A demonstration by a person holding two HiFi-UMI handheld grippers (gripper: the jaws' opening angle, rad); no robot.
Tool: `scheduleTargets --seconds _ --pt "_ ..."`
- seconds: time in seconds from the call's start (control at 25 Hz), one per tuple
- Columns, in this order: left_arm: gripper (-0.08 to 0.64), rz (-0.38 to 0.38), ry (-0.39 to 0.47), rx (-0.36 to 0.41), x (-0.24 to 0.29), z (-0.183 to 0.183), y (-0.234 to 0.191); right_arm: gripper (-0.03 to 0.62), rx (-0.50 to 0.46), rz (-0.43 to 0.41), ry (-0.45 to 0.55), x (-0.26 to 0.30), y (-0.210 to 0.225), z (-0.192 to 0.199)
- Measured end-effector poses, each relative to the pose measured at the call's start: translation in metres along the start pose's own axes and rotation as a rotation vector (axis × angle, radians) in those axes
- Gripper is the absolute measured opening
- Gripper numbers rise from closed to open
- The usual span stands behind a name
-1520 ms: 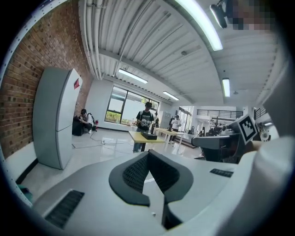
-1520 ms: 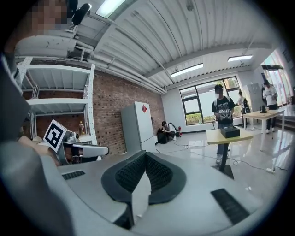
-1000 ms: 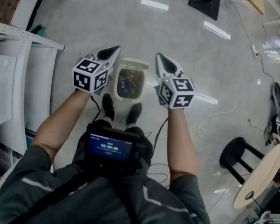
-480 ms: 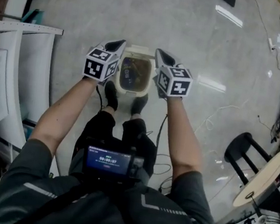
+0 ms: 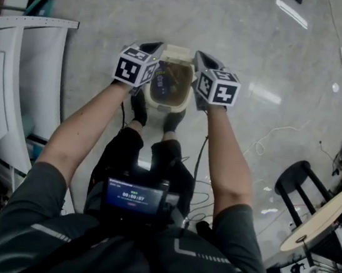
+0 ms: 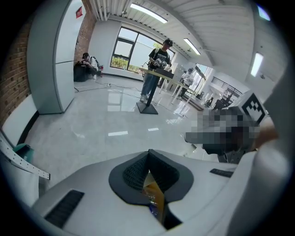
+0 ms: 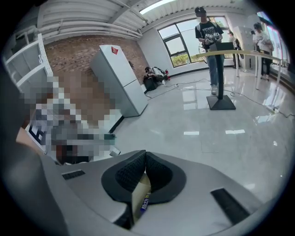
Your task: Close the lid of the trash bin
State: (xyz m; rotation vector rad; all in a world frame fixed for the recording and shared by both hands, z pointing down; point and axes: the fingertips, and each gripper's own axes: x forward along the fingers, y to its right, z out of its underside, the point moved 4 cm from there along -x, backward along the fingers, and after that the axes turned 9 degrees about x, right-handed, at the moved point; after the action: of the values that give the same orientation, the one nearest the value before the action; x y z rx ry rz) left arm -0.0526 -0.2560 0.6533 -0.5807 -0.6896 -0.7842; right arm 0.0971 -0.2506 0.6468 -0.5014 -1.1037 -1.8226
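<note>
Both sets of jaws are pressed together, empty: left gripper and right gripper flank the open trash bin by our feet. We should hook its far lid and tip it nearward gently.

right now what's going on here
A person stands over an open trash bin on the floor, holding the left gripper and the right gripper on either side of it. Both grippers are shut and hold nothing. Rubbish shows inside the bin, and its lid is not yet closed.
</note>
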Motion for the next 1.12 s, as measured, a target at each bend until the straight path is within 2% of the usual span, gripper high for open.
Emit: scheduleTargets --seconds 0.28,0.48,1.12 --pt "-0.006 0.018 -0.018 -0.003 -0.009 0.017 0.011 -0.006 0.053 0.011 -0.006 -0.008 0.002 0.023" --pt "-0.006 0.031 -0.044 0.022 -0.022 0.048 0.023 -0.006 0.073 0.045 -0.02 -0.022 0.003 0.053" --pt "-0.005 0.07 -0.168 0.054 -0.027 0.141 0.075 -0.006 0.121 0.073 -0.132 -0.04 0.01 0.157"
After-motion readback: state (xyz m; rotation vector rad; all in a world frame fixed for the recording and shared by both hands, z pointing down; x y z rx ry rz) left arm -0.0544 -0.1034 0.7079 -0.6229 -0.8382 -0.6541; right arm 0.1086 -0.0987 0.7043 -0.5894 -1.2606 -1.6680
